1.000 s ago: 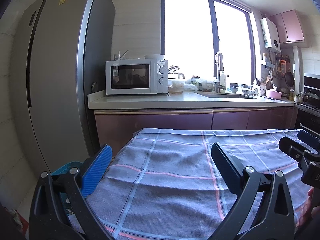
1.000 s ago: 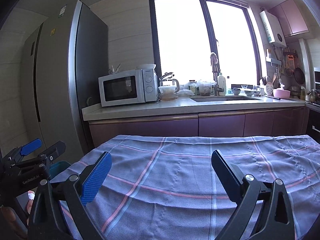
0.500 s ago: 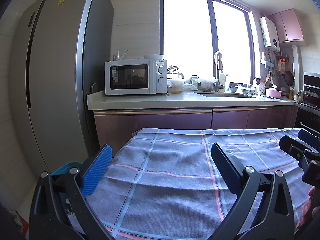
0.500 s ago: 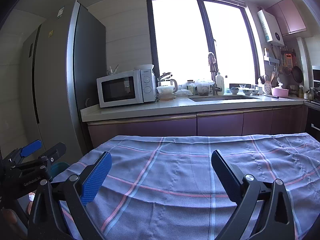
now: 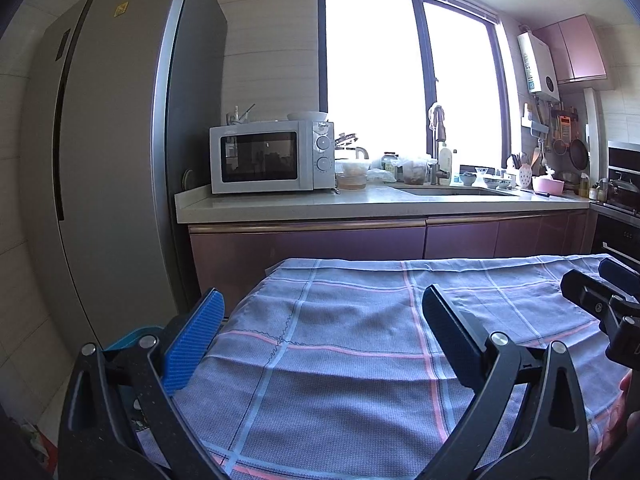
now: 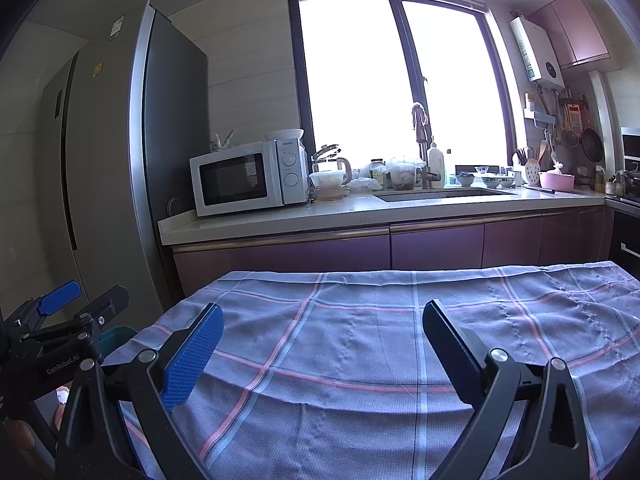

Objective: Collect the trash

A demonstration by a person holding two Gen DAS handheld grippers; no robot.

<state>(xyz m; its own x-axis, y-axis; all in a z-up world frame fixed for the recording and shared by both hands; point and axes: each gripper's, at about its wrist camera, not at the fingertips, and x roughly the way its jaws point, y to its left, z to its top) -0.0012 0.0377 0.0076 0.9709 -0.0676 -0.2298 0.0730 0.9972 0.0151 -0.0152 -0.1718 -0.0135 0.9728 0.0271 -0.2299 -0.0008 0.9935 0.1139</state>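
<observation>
The left tongs (image 5: 320,332) are spread wide with nothing between the blue pads, and the right tongs (image 6: 320,332) are the same — released and empty, both held level above the checked cloth (image 6: 360,340) that covers the table in front. Held side by side and pointed across the room, they look like a ready stance, poised to scan for something to pick up rather than to grasp.

No trash lies on the cloth in either view. Just off its left edge, low beside the tall grey refrigerator (image 5: 108,160), a teal bin (image 5: 128,336) shows only as a rim — probably where the rubbish should go. What it holds is hidden.

Beyond, the counter (image 6: 360,212) carries a white microwave (image 6: 248,176), containers and a sink under the bright window (image 6: 392,92).
</observation>
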